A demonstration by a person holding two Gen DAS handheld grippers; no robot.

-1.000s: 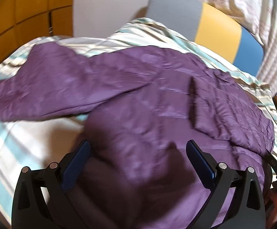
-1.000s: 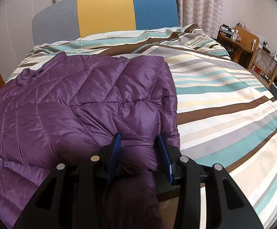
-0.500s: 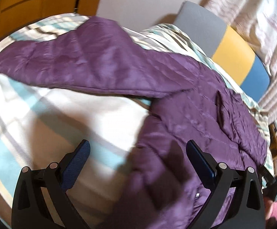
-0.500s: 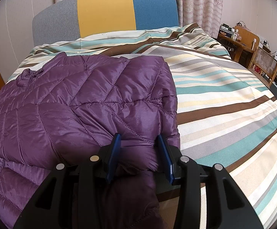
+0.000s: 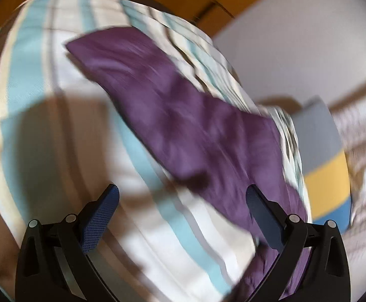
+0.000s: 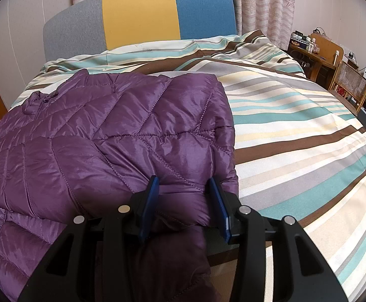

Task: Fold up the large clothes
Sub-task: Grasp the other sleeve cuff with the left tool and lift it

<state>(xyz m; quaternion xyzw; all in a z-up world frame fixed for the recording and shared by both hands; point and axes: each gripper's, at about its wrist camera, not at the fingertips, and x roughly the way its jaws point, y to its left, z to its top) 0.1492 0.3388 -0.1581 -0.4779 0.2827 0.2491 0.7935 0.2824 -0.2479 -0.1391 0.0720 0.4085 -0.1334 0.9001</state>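
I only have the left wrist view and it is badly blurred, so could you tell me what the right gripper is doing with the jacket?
Observer: The right gripper is shut on a bunched fold at the near edge of the purple jacket.
Operator: Thank you. Is the right side already folded in?
Observer: Yes, the right side lies doubled over the body, its folded edge running beside bare striped bedding.
Operator: Good. In my view the left gripper looks empty over the bedding, with a sleeve stretched out ahead. Does anything stand near the bed?
Observer: A wooden desk and a chair stand off the bed's right side.
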